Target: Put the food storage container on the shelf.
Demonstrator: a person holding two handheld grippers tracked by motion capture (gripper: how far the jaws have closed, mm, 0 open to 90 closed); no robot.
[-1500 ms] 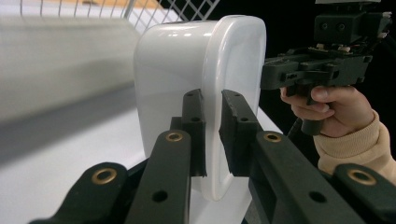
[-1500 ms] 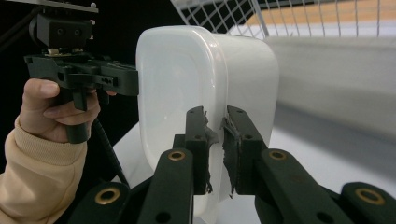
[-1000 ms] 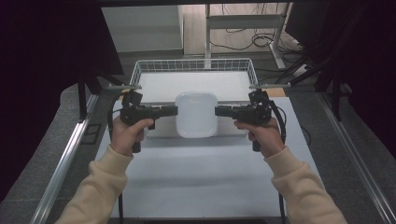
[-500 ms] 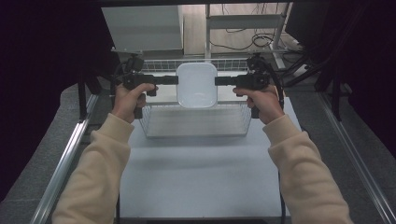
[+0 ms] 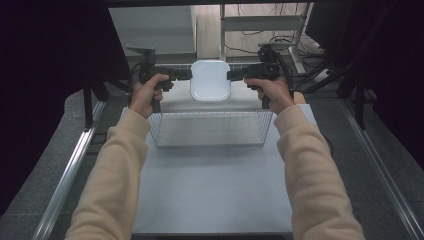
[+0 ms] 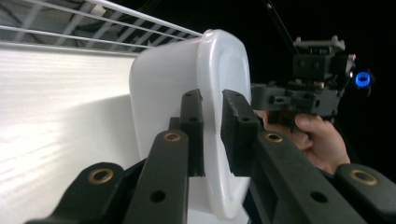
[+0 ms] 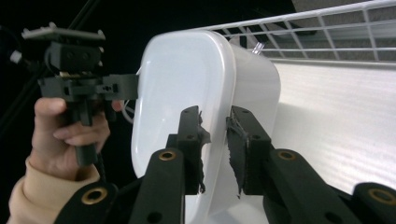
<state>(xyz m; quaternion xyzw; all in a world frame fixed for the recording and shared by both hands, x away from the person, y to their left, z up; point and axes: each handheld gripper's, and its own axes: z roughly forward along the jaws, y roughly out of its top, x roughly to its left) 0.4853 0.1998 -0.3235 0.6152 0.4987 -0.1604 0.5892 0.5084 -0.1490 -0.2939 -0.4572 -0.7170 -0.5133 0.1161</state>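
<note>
White tub [image 5: 210, 80] hangs rim-gripped above wire basket [image 5: 210, 129].

The high view looks forward and down from above the person's side onto the wire basket [image 5: 210, 127]. Each gripper view sits close against the white tub [image 6: 187, 98], facing across it (from opposite ends); all three views share that tub.

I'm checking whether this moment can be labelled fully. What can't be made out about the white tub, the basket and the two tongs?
- White tub: its inside, hidden by its own wall in both gripper views and a glary blur in the high view.
- Whether the tub touches the wire basket: cannot tell.
- Left tongs on the rim: pad contact hidden by the rim.
- Right tongs: jaws just opening, rim between them; whether the pads press is unclear.
</note>
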